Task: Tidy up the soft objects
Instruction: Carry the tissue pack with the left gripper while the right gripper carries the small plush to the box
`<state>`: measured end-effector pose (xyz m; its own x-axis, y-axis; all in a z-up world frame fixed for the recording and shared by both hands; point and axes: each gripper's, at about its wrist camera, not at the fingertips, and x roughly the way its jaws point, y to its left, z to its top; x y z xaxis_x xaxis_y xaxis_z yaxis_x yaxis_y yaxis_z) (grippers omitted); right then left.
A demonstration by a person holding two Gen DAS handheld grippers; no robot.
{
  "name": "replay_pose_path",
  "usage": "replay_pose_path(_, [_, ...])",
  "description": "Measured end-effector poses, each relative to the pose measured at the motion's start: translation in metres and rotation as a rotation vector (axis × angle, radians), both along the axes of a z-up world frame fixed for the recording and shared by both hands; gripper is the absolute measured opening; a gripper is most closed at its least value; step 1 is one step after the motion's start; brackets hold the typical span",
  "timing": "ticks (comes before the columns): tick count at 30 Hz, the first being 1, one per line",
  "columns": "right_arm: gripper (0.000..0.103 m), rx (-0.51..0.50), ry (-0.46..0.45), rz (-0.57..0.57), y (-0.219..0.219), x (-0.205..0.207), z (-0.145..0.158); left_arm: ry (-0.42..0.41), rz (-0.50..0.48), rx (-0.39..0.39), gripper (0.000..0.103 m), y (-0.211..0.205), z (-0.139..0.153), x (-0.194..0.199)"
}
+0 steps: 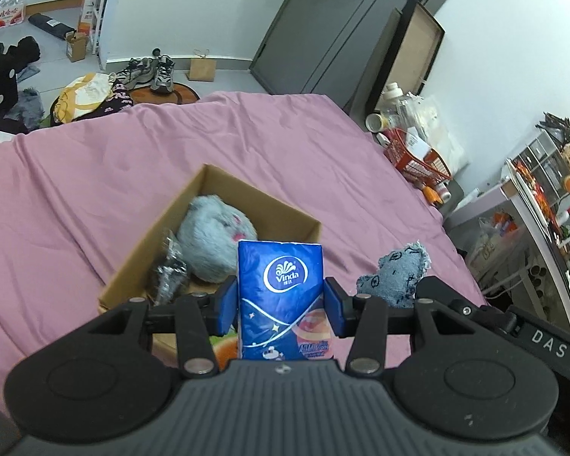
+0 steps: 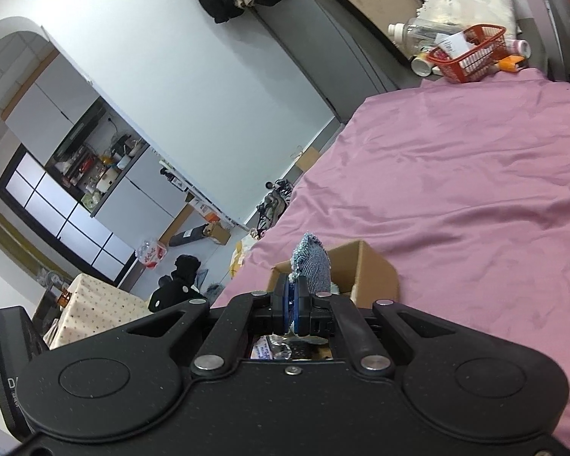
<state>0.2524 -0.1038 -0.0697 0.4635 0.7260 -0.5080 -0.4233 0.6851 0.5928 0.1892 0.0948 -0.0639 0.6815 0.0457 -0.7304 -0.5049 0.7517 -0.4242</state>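
Your left gripper [image 1: 281,304] pinches a blue Vinda tissue pack [image 1: 281,296] upright between its pads, long axis pointing away from you. The cardboard box [image 1: 140,262], already holding a grey plush toy [image 1: 216,239], sits just ahead and slightly left of those fingers. Your right gripper [image 2: 293,306] is clamped on a denim pouch [image 2: 311,266], with the same box directly ahead; judging by this, either hand is near enough to drop.
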Motion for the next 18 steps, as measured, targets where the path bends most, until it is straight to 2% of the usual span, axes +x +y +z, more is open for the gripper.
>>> replay_pose_path(8, [0.003, -0.024, 0.001, 0.021, 0.027, -0.003, 0.001, 0.004, 0.017, -0.017, 0.047, 0.024, -0.004, 0.000])
replay_pose_path(11, [0.009, -0.038, 0.009, 0.016, 0.035, -0.002, -0.002, 0.003, 0.023, -0.024, 0.047, 0.032, -0.004, -0.001])
replay_pose_path(14, [0.009, -0.064, 0.020, 0.002, 0.039, 0.000, -0.007, 0.003, 0.028, -0.028, 0.047, 0.039, -0.005, -0.001])
replay_pose_path(18, [0.022, -0.072, 0.036, -0.017, 0.038, -0.002, -0.011, 0.008, 0.035, -0.033, 0.047, 0.047, -0.008, -0.002])
